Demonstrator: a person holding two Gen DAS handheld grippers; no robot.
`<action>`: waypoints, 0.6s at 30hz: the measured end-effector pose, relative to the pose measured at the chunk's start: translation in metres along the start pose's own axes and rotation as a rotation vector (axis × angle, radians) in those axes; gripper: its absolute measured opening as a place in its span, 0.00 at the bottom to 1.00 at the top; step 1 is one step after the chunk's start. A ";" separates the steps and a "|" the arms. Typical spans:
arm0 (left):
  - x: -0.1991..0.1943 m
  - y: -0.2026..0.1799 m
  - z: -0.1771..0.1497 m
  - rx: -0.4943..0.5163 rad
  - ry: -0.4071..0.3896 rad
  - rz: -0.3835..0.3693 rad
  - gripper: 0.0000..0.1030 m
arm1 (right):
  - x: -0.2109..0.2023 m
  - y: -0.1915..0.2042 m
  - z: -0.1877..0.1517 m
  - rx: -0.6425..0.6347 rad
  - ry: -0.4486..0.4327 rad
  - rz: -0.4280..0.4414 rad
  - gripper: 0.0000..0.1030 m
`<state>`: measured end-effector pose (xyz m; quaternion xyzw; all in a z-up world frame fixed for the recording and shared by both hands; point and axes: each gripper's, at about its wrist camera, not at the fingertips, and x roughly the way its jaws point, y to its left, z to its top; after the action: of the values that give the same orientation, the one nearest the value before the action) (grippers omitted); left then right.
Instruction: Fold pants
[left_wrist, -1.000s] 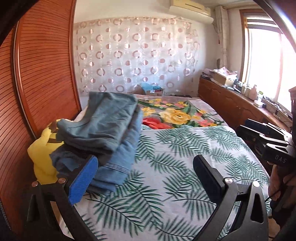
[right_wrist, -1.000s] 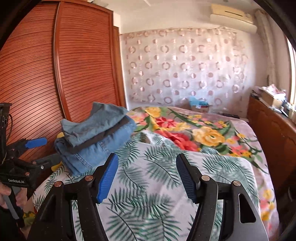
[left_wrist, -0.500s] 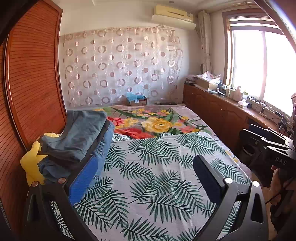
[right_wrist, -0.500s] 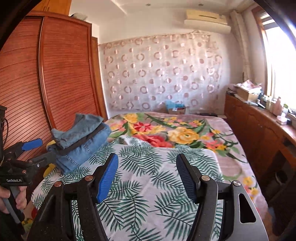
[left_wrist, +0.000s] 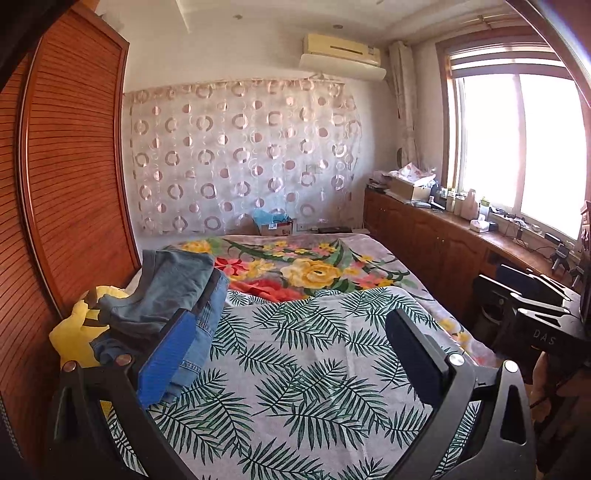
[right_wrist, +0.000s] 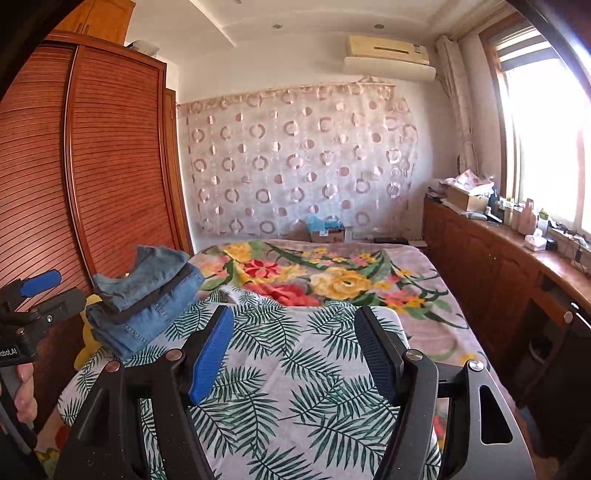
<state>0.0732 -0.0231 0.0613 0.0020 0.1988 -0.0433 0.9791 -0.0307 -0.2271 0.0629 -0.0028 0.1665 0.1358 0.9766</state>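
A stack of folded denim pants (left_wrist: 173, 291) (right_wrist: 147, 295) lies at the left edge of the bed, on the palm-leaf sheet (left_wrist: 314, 369) and next to the wardrobe. My left gripper (left_wrist: 290, 321) is open and empty, hovering over the sheet to the right of the stack and apart from it. My right gripper (right_wrist: 293, 317) is also open with its jaws opening a little further, and nothing is between them. It sits well right of the stack. A hand (right_wrist: 22, 391) holds the left gripper's handle at the left edge of the right wrist view.
A yellow cloth (left_wrist: 74, 332) lies under and behind the stack. The wooden wardrobe (left_wrist: 74, 184) runs along the bed's left side. A floral blanket (left_wrist: 314, 266) covers the far half of the bed. A wooden cabinet (left_wrist: 443, 240) with clutter stands under the window on the right.
Both grippers have drawn back and upward from the pants stack, which now looks smaller and farther off. Both stay open and empty.
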 end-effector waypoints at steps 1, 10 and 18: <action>0.000 0.000 0.000 0.000 0.001 0.001 1.00 | 0.000 0.002 -0.001 0.000 -0.002 0.001 0.68; 0.001 0.001 -0.002 -0.003 0.006 0.002 1.00 | 0.003 -0.009 -0.003 -0.005 -0.005 0.006 0.68; 0.001 0.001 -0.002 0.000 0.007 0.004 1.00 | 0.002 -0.021 -0.003 -0.002 -0.008 0.001 0.68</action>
<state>0.0736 -0.0222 0.0586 0.0028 0.2023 -0.0416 0.9784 -0.0242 -0.2472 0.0586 -0.0033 0.1622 0.1364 0.9773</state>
